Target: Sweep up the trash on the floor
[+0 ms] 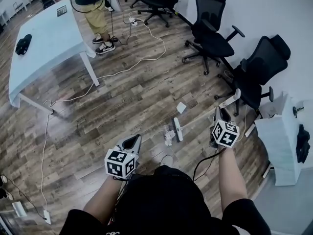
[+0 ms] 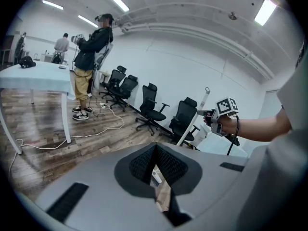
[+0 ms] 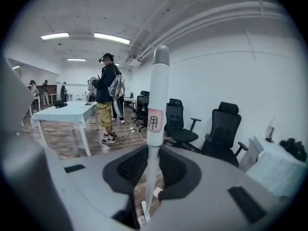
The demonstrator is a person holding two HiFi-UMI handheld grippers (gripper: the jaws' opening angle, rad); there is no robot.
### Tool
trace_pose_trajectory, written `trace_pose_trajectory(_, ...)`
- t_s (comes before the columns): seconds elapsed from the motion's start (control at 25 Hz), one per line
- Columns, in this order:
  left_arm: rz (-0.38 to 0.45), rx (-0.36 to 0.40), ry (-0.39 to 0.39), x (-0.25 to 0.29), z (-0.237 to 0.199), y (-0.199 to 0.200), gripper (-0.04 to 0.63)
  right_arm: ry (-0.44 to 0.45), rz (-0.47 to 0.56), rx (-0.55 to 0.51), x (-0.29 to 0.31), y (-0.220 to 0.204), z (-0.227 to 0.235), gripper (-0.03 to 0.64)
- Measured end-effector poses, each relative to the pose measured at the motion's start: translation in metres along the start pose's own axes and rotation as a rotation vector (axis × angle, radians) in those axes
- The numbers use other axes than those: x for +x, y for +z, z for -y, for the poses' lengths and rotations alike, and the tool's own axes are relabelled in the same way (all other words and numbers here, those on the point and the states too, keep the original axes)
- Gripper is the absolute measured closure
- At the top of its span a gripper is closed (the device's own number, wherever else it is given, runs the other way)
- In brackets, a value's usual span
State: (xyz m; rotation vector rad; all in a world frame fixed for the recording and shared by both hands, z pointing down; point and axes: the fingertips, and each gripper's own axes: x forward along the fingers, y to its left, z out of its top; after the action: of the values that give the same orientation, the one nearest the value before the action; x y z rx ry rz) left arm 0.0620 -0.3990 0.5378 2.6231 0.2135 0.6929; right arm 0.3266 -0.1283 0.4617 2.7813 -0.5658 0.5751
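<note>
White plastic broom handle (image 3: 155, 109) pinched between the pressed-in jaws of the right gripper (image 3: 153, 154), rising upright past the pads and well above them, with a small red-edged label (image 3: 153, 121) just over the grip. From the head view, gripped partway along the shaft. Long axis slanted: top end up and to the right of those jaws, broom head (image 1: 178, 129) down on the wooden floor (image 1: 122, 102), below and to the left of them. Just beside the head, on the side away from the right jaws: crumpled white trash (image 1: 169, 137). Farther ahead of the head, lying apart: a flat white scrap (image 1: 181, 107). Jaws of the left gripper (image 1: 132, 142) closed tip to tip and empty, low and to the left of the trash, near it but not touching. Farther out, ahead of both pairs of jaws: black office chairs (image 1: 213, 39), a white cable (image 1: 128, 68) trailing across the boards, a pale table (image 1: 49, 38), and a standing person (image 1: 96, 13) beside it.
</note>
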Motion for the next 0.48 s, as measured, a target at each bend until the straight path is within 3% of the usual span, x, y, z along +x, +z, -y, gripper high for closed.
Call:
trace_pose_trajectory(0.32, 0.035, -0.004, 0.127, 0.047, 0.032, 0.013, 0.598, 0.084, 0.048, -0.092, 0.056, 0.000, 0.053, 0.532)
trace_pose_trajectory(0.48, 0.071, -0.070, 0.235, 0.095, 0.073, 0.010, 0.598, 0.172, 0.056, -0.094, 0.104, -0.011, 0.103, 0.532)
